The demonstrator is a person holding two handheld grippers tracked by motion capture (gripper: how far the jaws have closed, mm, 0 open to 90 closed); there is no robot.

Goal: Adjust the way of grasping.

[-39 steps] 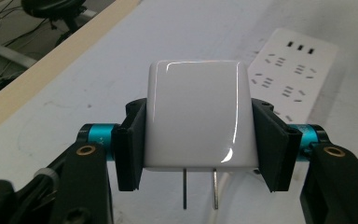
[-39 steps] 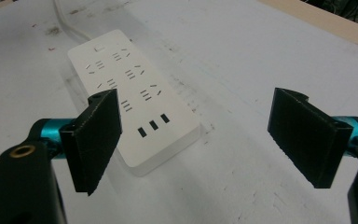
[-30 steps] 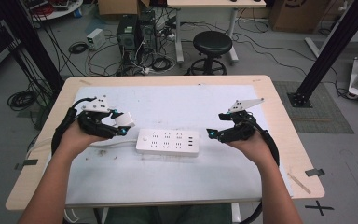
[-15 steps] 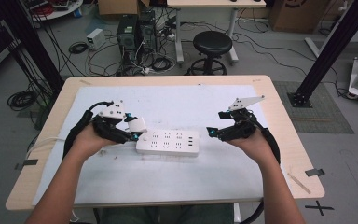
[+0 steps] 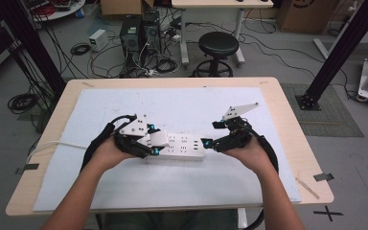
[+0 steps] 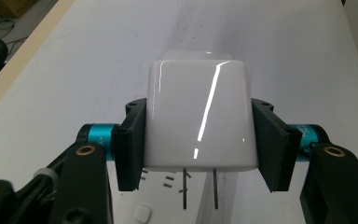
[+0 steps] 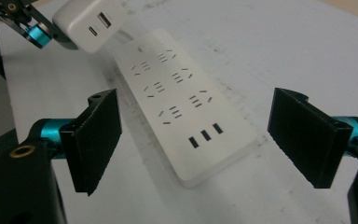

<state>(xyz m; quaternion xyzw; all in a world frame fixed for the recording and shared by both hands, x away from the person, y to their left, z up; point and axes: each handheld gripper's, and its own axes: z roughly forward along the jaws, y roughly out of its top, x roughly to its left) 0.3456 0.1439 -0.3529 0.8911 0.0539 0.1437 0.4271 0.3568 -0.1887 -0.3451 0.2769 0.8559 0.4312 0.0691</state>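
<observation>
No text, brand, label or number can be read. The charger [image 7: 89, 23] is plain white, and only two unmarked ports are shown on its face. The power strip [image 7: 182, 106] is marked by nothing beyond its socket slots. A black cross of tape [image 5: 328, 212] is seen on the floor beside the table [image 5: 287, 115]; it is a mark, not a letter. Boxes at the far wall are too small and blurred for any print to be made out.
</observation>
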